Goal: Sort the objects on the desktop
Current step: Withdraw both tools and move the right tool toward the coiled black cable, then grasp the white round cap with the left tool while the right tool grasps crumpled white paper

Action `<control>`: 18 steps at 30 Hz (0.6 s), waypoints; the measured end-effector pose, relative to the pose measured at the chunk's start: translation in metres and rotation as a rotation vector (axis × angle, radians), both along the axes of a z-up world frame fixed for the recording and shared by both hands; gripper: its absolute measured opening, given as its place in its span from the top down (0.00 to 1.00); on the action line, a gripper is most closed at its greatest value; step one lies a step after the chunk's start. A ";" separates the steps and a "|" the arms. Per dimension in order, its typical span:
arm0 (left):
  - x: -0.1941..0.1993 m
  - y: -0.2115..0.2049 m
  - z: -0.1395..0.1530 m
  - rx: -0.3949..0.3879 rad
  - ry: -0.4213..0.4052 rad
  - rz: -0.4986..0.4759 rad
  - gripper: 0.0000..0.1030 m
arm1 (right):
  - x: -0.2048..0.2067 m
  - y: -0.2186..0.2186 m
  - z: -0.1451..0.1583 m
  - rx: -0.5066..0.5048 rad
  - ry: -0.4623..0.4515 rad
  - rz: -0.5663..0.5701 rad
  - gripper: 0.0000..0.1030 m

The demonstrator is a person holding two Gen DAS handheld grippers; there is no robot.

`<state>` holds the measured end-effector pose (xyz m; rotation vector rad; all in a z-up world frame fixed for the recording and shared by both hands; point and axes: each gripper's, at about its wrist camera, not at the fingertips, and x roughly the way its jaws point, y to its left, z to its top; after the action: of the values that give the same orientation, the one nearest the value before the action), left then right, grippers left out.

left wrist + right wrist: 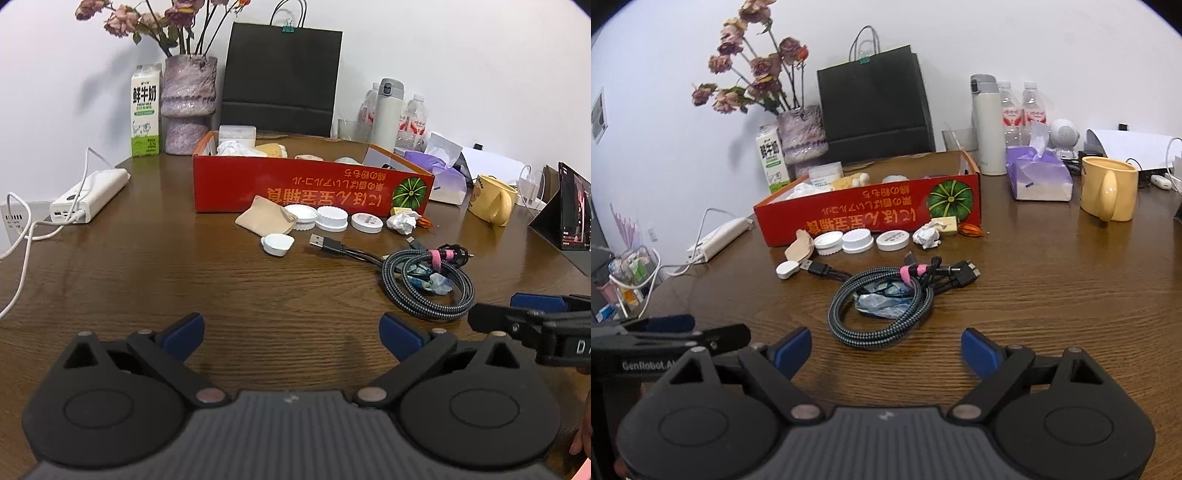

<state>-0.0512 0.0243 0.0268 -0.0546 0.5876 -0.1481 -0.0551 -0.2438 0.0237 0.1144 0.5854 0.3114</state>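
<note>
A red cardboard box (280, 186) (849, 218) sits mid-table with several items inside. Along its front lie a beige pouch (264, 219) (799, 248), three white lids (331, 218) (857, 240), a crumpled paper ball (402, 223) (926, 236) and a small white dish (277, 244) (786, 268). A coiled braided cable (428, 286) (882, 306) with a pink tie lies nearer, over a blue wrapper. My left gripper (291, 332) is open above bare wood. My right gripper (886, 350) is open just short of the cable, nothing between its fingers.
A white power bank (90, 194) with cords lies at the left. A vase (188, 107), milk carton (146, 110) and black bag (280, 77) stand at the back. A yellow mug (1108, 188), tissue pack (1038, 173), thermos (988, 125) and a tablet (569, 210) occupy the right.
</note>
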 end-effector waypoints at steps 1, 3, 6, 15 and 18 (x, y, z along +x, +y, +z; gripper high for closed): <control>0.003 0.002 0.000 -0.010 0.011 0.004 0.00 | 0.001 0.001 0.001 -0.008 0.000 0.002 0.15; 0.010 0.005 0.000 -0.030 0.021 0.012 0.00 | 0.006 0.003 0.003 -0.021 0.003 0.008 0.15; 0.024 0.009 0.003 -0.015 0.003 0.035 0.00 | 0.020 0.006 0.009 -0.016 0.002 0.021 0.15; 0.103 0.007 0.006 0.005 0.055 -0.030 0.29 | 0.084 0.019 0.021 -0.040 -0.012 0.042 0.23; 0.122 0.007 -0.001 0.006 0.086 -0.027 0.44 | 0.100 0.028 0.024 -0.075 -0.012 0.068 0.25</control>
<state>0.0709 0.0312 0.0255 -0.0479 0.6746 -0.1706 0.0454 -0.2158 0.0477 0.0198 0.5888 0.3556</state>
